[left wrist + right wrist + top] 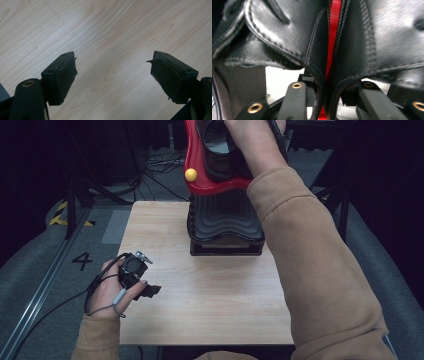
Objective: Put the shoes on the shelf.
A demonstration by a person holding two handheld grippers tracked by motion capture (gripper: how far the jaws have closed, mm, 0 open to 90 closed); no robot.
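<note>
A red upright holder (192, 150) with a yellow knob (190, 174) stands on a black ribbed base (225, 222) at the table's far edge. Black leather shoes (220, 147) sit in its top. My right hand (255, 140) reaches into them there. In the right gripper view the right gripper (329, 75) straddles stitched black leather edges (314, 50) with a red strip (333, 30) between them; the leather hides its pads. My left gripper (145, 287) rests low over the table's near left, open, with bare wood between its jaws (112, 65).
The light wooden table (210, 295) is small, with grey floor around it. A floor rail (45, 280) runs along the left. Cables (160, 165) and stand legs lie on the floor behind the table.
</note>
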